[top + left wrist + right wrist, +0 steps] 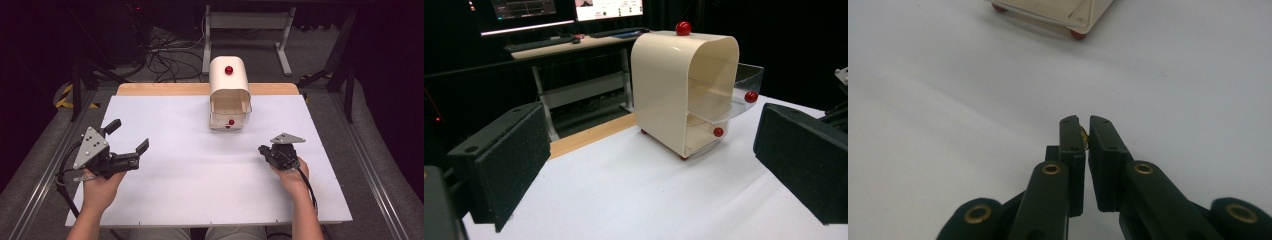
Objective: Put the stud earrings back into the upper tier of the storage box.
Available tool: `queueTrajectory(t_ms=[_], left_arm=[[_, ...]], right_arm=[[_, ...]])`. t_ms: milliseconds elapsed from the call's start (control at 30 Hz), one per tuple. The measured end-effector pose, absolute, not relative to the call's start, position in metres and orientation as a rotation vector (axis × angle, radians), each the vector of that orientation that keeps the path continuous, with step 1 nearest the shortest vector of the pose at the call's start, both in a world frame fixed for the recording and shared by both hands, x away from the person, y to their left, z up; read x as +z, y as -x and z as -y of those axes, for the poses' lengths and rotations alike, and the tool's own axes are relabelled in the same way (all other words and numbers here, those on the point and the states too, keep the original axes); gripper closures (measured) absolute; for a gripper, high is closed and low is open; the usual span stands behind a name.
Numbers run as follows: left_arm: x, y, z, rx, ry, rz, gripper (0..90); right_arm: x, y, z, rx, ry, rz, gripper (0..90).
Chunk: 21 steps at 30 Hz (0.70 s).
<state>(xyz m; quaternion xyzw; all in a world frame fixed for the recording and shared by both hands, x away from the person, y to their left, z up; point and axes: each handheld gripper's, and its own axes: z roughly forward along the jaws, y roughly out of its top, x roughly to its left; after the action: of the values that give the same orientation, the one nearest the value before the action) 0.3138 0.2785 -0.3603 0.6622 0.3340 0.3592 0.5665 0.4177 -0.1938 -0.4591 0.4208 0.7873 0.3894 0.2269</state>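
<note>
High view: cream box (229, 80) well beyond right hand-held gripper (263, 149), pinching small gold item; left hand-held gripper (129, 136) wide.

Room: dark, black surround | floor (165, 50): grey, loose cables (162, 60) | desk (574, 47): lit monitors (564, 10), keyboards | table (200, 180): white top, wooden far edge

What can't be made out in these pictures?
- The small gold thing pinched in the right gripper: right gripper view, mostly hidden between the jaws, too small to identify.
- Inside of the cream box: high view, its curved top covers the drawers; contents cannot be told.
- Box in the right gripper view: cut off by the top edge.
- Monitors: left gripper view, cut by the top edge, text too small.
</note>
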Motion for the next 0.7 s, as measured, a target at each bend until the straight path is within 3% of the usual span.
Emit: queueTrajectory(t_ms=[700], left_arm=[[-0.361,-0.315,-0.279,0.843,-1.558,-0.788,2.3]], right_arm=[[-0.448,-0.412,0.190,1.170,-1.124,-2.092,85.4]])
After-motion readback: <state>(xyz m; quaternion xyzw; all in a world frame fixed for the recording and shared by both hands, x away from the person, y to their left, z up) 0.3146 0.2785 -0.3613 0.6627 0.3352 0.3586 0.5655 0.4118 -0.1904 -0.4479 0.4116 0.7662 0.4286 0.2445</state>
